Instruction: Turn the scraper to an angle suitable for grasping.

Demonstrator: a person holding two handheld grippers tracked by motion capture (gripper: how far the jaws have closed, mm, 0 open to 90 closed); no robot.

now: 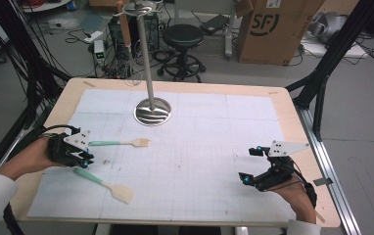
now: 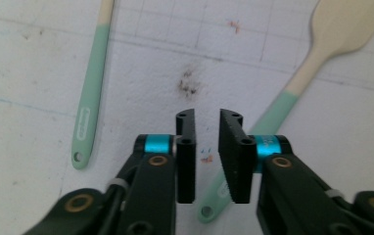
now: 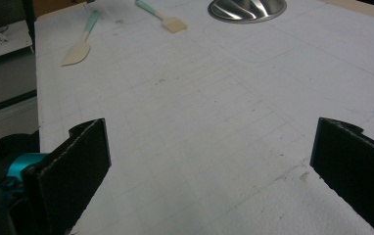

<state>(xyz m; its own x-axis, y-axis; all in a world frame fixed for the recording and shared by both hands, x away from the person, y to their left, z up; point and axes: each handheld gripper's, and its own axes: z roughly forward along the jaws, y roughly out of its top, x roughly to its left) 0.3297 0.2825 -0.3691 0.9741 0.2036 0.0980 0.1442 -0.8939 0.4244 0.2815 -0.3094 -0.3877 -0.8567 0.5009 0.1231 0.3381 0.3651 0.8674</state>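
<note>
Wooden spatula with mint-green handle [image 1: 104, 184]: lies flat on the tabletop [image 1: 283, 105], lower left of the high view, blade toward the bottom right, handle end just beside the left tongs [image 1: 83, 160]. In the left gripper view the spatula [image 2: 292, 88] runs from the upper right down to the bottom centre, its hanging-hole end passing under the right-hand jaw. The jaws stand a narrow gap apart, nothing between them, pads pressing on nothing; handle not gripped.

Second utensil, a mint-handled brush with a pale wooden head [image 1: 121, 143], lies flat just above the left tongs in the high view, head toward the centre. In the left gripper view its handle [image 2: 89, 98] runs along the left side, apart from the jaws.

Judgement: both handles have holes in the ends, so they are probably meant for the hooks on the polished metal stand with the round base [image 1: 151, 111], upper centre of the high view. A brown-handled utensil [image 1: 125, 29] already hangs from its top ring at the upper edge.

Right tongs [image 1: 247, 165]: lower right of the high view, jaws spread wide, empty, over bare white gridded mat [image 3: 214, 122], well apart from both utensils. Looks parked.

Containers: none on the tabletop. A cardboard box [image 1: 273, 29] stands on the floor behind; contents not visible.
</note>
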